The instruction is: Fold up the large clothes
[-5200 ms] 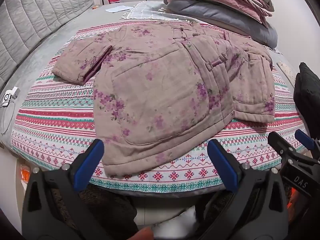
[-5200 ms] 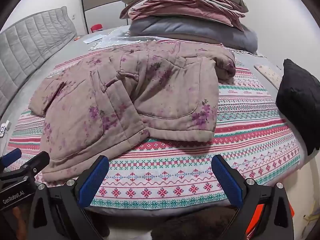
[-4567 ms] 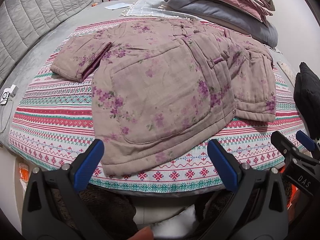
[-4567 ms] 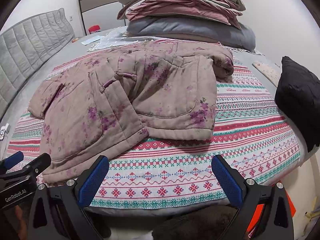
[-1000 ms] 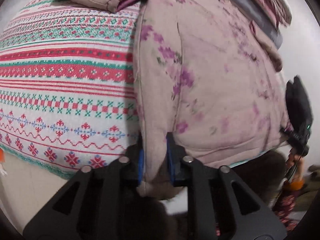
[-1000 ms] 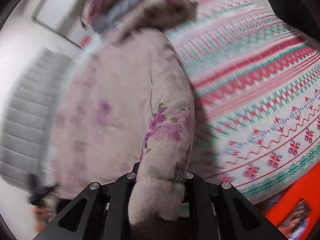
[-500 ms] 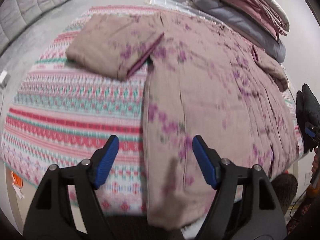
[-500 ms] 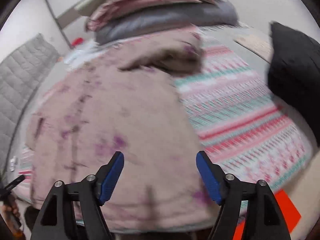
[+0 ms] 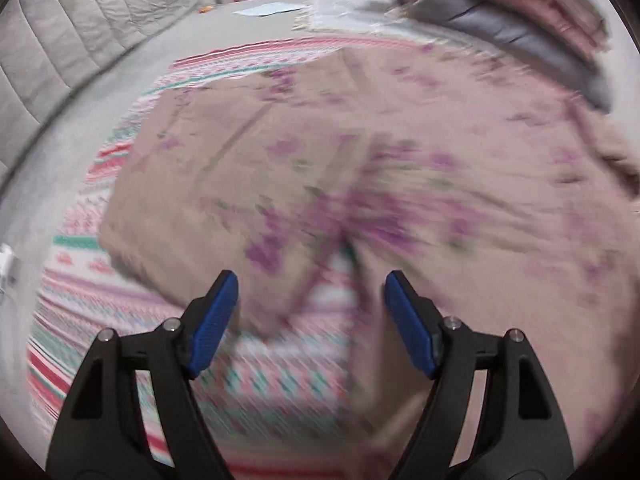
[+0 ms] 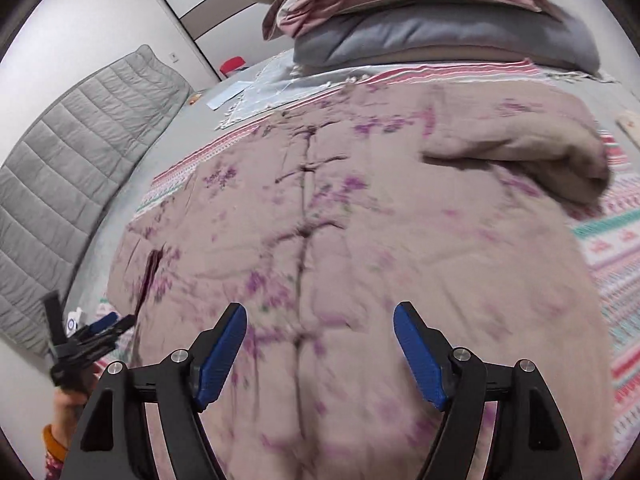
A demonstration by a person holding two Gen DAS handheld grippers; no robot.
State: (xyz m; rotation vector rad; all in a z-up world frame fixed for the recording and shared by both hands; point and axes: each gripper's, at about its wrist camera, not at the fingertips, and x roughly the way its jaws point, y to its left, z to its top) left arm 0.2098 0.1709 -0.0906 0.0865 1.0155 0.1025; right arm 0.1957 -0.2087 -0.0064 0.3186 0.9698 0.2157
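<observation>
left fingers point(image 9: 310, 322): spread wide, nothing between the pads; a second ago they were clamped on the coat's hem edge, so that grip is let go.
right fingers point(image 10: 320, 354): also spread and empty; a second ago pinched on the other hem corner, now hovering over the coat's lower front.
coat point(image 10: 360, 240): padded floral one, flat on the bed, front up with the button line running up the middle. Five seconds back it lay skewed with one front panel flapped open; now it is squared and smoothed.
left sleeve point(image 9: 208, 184): lies out to the coat's left on the striped blanket point(image 9: 80, 304).
right sleeve point(image 10: 516, 152): bunched and doubled over at the coat's upper right shoulder.
beyond the coat: stacked quilts point(image 10: 420, 16) at its collar end, grey headboard point(image 10: 68, 168) well to its left.
read: straightening step looks done; no actual fold made yet. Sleeves inward seem the likely next job.
caveat: both views motion-blurred, hem edge detail unclear.
</observation>
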